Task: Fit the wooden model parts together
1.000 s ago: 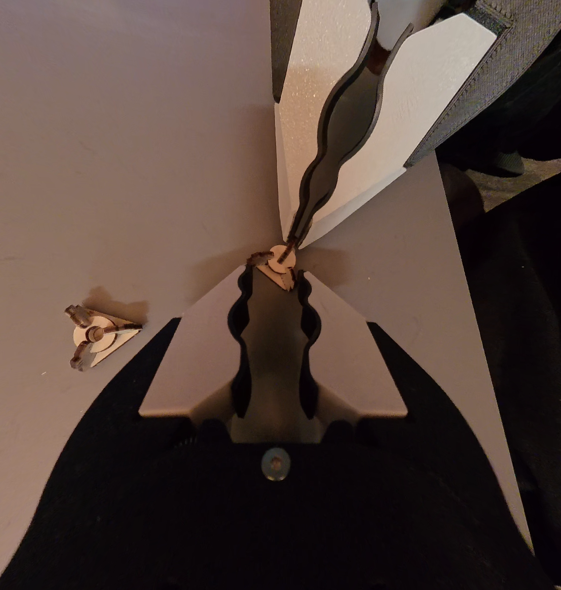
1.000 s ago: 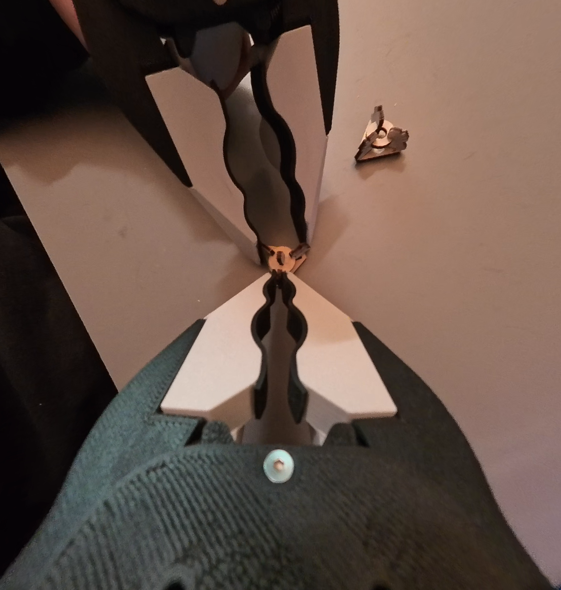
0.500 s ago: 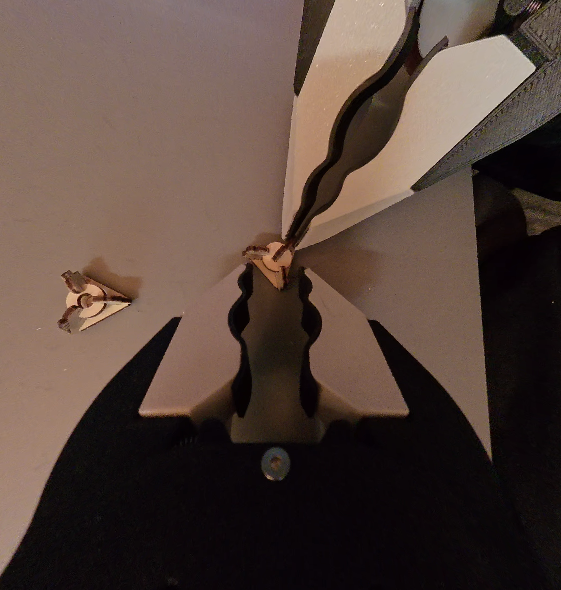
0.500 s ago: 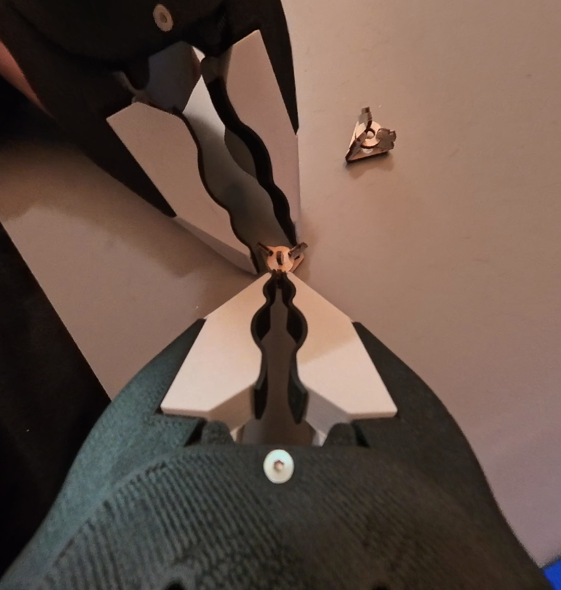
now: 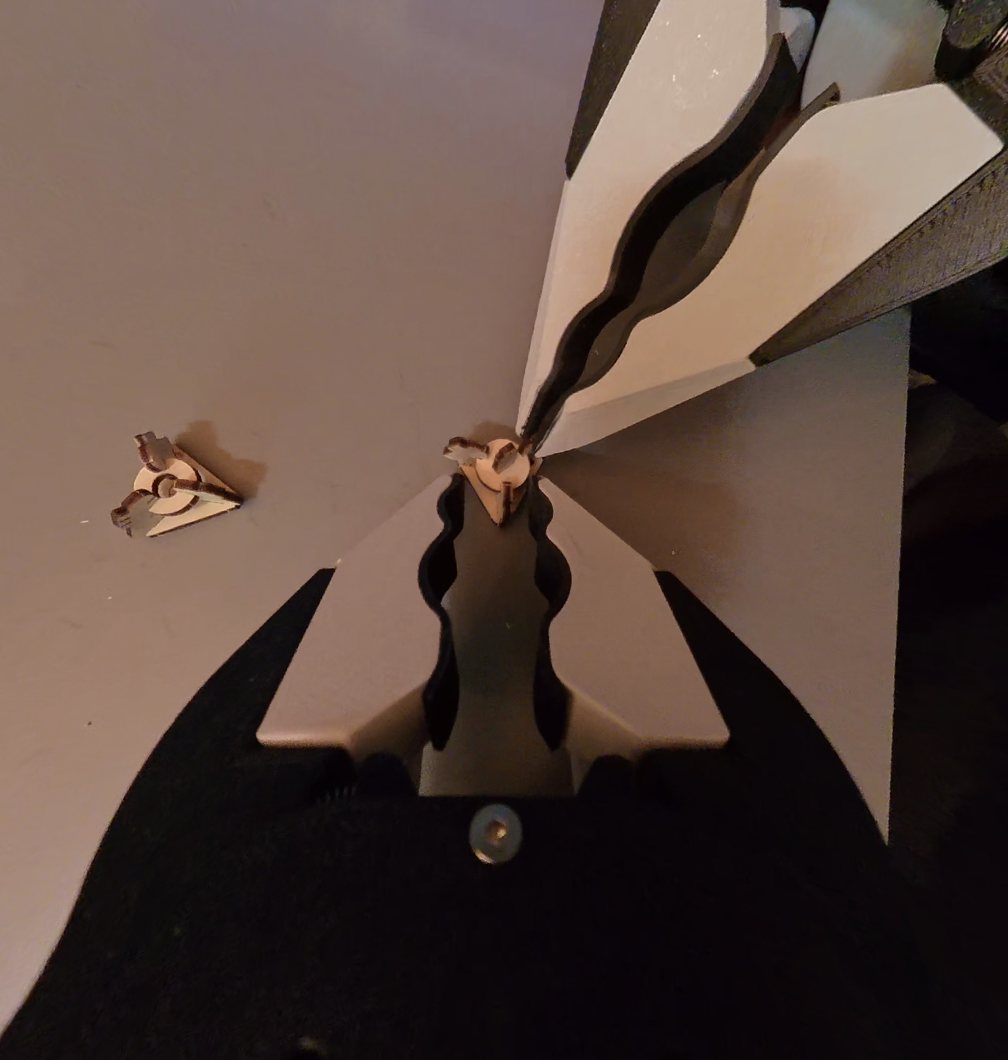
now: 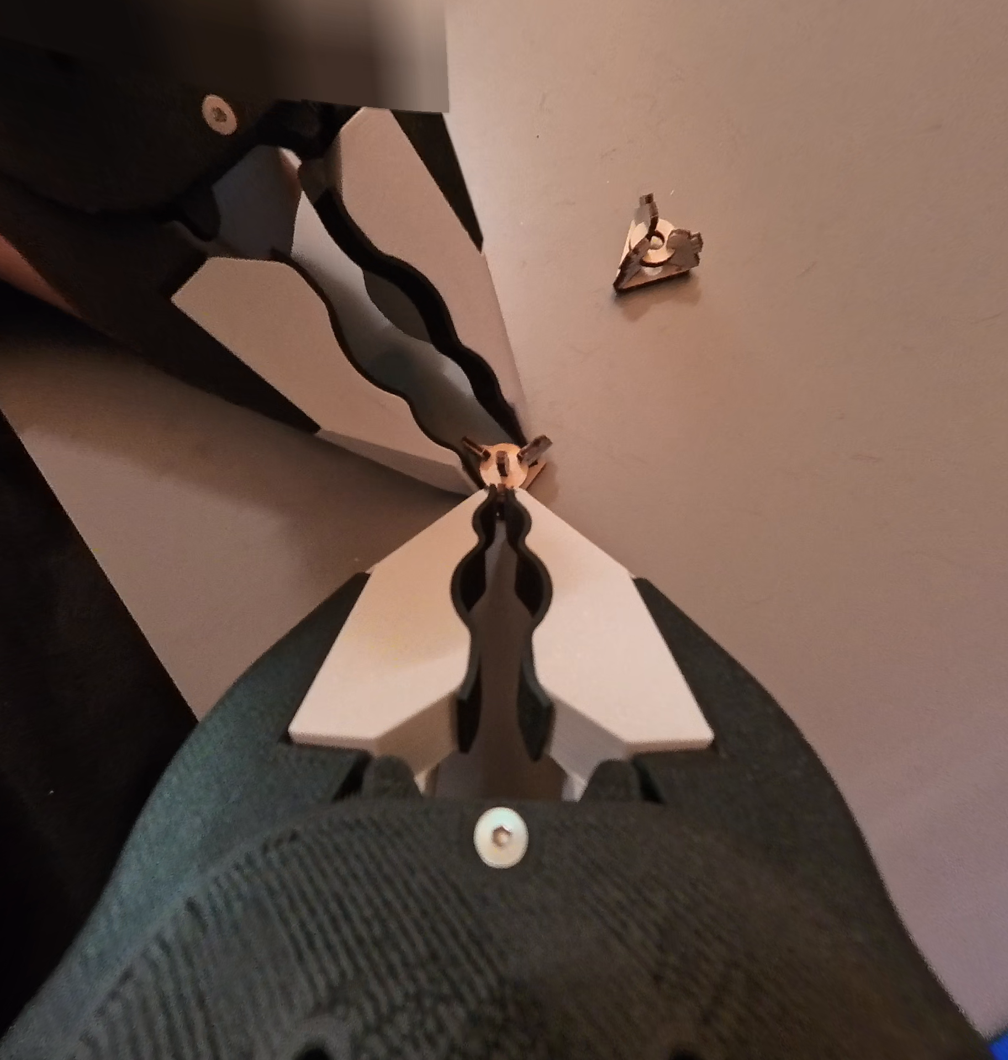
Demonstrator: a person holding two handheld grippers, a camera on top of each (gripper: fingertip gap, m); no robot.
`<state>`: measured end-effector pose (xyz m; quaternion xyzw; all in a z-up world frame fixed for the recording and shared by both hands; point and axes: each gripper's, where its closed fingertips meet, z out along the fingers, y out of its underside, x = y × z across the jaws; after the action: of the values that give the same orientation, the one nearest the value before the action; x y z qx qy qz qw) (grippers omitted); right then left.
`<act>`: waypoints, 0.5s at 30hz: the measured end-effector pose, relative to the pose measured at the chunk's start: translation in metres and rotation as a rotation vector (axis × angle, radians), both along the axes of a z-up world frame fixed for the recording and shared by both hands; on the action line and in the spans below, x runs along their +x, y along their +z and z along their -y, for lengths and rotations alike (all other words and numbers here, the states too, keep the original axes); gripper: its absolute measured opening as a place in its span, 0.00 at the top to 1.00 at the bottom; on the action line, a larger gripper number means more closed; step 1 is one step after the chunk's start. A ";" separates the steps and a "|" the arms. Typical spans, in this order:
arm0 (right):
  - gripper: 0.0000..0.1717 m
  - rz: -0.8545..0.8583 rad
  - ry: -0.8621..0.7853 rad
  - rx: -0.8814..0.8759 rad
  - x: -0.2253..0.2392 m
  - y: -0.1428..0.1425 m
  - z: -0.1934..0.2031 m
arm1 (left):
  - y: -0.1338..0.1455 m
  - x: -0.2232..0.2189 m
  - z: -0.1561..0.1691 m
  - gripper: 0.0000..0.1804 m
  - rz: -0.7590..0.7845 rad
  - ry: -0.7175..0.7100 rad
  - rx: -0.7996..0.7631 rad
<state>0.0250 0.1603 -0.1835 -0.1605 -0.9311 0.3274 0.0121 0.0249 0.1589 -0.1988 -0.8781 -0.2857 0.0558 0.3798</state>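
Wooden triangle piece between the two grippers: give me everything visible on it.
The wooden triangle piece looks like pale laser-cut plywood with dark burnt edges: a triangular plate with a round disc on top and small slotted tabs standing out of it. It sits between the tips of the left hand-held gripper, jaws apart. The right hand-held gripper, jaws nearly together, pinches one tab. A similar piece lies apart on the table.

A small wooden triangular piece (image 5: pixel 174 493) lies alone on the pale tabletop (image 5: pixel 260 229).
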 end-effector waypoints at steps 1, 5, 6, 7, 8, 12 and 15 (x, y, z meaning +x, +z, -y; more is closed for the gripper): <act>0.99 0.000 -0.003 0.001 0.000 0.000 0.000 | 0.000 0.001 -0.001 0.89 -0.004 0.004 0.000; 0.99 0.000 -0.017 0.009 0.000 0.000 0.000 | -0.001 0.001 0.000 0.89 -0.021 0.030 -0.003; 0.99 0.000 -0.021 0.010 0.000 0.000 0.000 | -0.001 0.001 0.000 0.89 -0.024 0.033 -0.002; 0.99 0.001 -0.024 0.011 0.001 0.000 0.000 | -0.001 0.001 0.000 0.89 -0.026 0.034 -0.003; 0.99 0.001 -0.028 0.011 0.001 0.000 0.000 | -0.001 0.001 0.000 0.89 -0.026 0.036 -0.003; 0.99 0.004 -0.041 0.009 0.001 0.000 0.000 | -0.001 0.001 0.001 0.90 -0.029 0.052 -0.005; 0.99 0.008 -0.047 0.016 0.002 -0.001 0.000 | -0.001 0.001 0.001 0.89 -0.045 0.059 -0.018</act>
<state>0.0270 0.1606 -0.1841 -0.1837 -0.9297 0.3188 0.0173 0.0260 0.1581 -0.1999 -0.8711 -0.3025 0.0893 0.3765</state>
